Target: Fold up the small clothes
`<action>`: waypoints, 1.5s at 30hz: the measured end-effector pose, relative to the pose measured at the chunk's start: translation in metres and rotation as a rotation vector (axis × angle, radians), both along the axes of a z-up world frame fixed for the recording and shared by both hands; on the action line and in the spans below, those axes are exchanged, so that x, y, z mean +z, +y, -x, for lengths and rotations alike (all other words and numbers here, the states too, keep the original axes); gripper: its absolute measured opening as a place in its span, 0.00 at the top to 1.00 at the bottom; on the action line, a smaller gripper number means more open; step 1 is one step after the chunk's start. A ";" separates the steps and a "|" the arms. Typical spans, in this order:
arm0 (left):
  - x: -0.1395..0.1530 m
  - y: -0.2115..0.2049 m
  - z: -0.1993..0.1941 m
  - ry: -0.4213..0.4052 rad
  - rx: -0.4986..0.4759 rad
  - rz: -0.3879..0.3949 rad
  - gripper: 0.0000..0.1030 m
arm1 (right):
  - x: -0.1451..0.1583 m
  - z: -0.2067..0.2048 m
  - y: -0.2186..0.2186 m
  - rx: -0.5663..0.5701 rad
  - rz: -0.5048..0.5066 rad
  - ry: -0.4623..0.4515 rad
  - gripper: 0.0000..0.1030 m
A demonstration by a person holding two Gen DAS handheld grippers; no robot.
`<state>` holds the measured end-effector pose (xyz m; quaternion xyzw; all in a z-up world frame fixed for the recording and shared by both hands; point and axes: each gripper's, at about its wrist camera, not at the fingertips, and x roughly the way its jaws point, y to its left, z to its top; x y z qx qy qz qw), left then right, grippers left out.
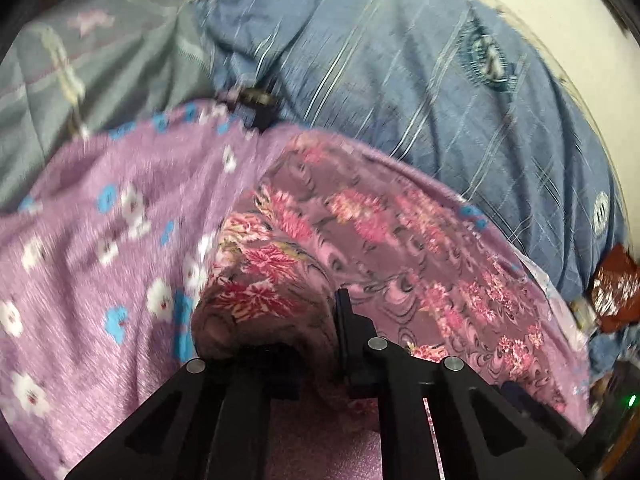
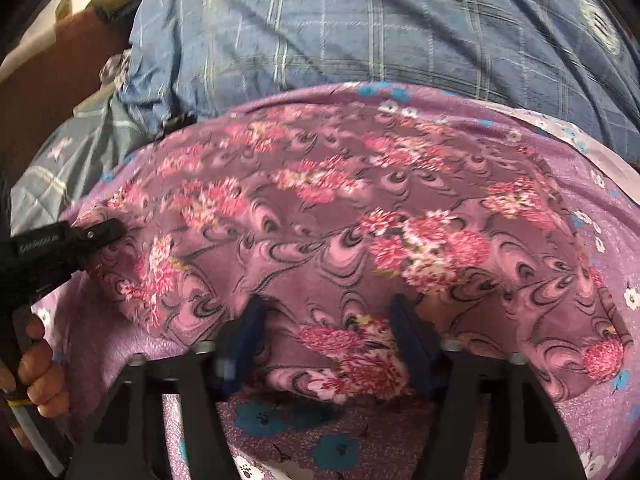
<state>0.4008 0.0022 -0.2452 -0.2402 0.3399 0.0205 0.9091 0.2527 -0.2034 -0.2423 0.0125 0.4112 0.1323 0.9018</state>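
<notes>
my left gripper (image 1: pixel 304 320) is closed on a bunched edge of the mauve garment with pink flower print (image 2: pixel 340 208). my right gripper (image 2: pixel 332 344) is half wide, the near hem between its blue pads, grip unclear. the garment lies on a lilac sheet with white and blue flowers (image 1: pixel 100 220), near a blue checked quilt (image 2: pixel 360 32).

The garment (image 2: pixel 320 208) is mauve with pink-red flowers and dark swirls. The sheet (image 1: pixel 100 240) under it is lilac with white and blue flowers. The far quilt (image 2: pixel 360 32) is blue plaid.
</notes>
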 end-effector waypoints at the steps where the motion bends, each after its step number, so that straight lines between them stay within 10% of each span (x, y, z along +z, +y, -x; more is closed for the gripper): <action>1: 0.002 -0.002 0.002 -0.013 -0.004 -0.012 0.91 | 0.003 0.000 -0.005 -0.015 -0.020 -0.005 0.54; 6: -0.007 -0.005 0.001 0.032 -0.009 -0.001 0.86 | 0.015 -0.002 -0.030 -0.135 -0.065 -0.075 0.54; 9: -0.019 0.000 -0.008 0.095 -0.011 0.084 0.48 | -0.002 -0.017 -0.034 -0.166 -0.031 0.029 0.55; 12: -0.018 0.000 -0.010 0.086 -0.005 0.098 0.54 | 0.001 -0.013 -0.027 -0.149 0.033 -0.015 0.57; 14: -0.013 -0.002 -0.010 0.065 0.004 0.062 0.88 | 0.007 -0.008 -0.025 -0.130 0.013 -0.046 0.58; 17: -0.011 -0.005 -0.011 0.040 0.011 0.047 0.90 | 0.017 -0.004 -0.030 -0.145 -0.013 -0.082 0.58; 24: -0.010 -0.015 -0.009 0.034 0.020 0.004 0.86 | 0.027 -0.004 -0.040 -0.178 -0.025 -0.106 0.58; 28: -0.013 -0.017 -0.015 0.067 0.025 0.043 0.55 | 0.030 -0.002 -0.046 -0.193 -0.026 -0.111 0.57; 37: -0.011 -0.020 -0.015 0.046 0.059 -0.007 0.89 | 0.032 0.000 -0.056 -0.217 -0.022 -0.116 0.57; 42: -0.013 -0.022 -0.017 0.046 0.061 -0.001 0.87 | 0.031 -0.001 -0.059 -0.232 -0.016 -0.105 0.56; 45: -0.019 -0.018 -0.023 0.076 0.061 0.045 0.64 | 0.030 -0.003 -0.062 -0.245 -0.014 -0.093 0.56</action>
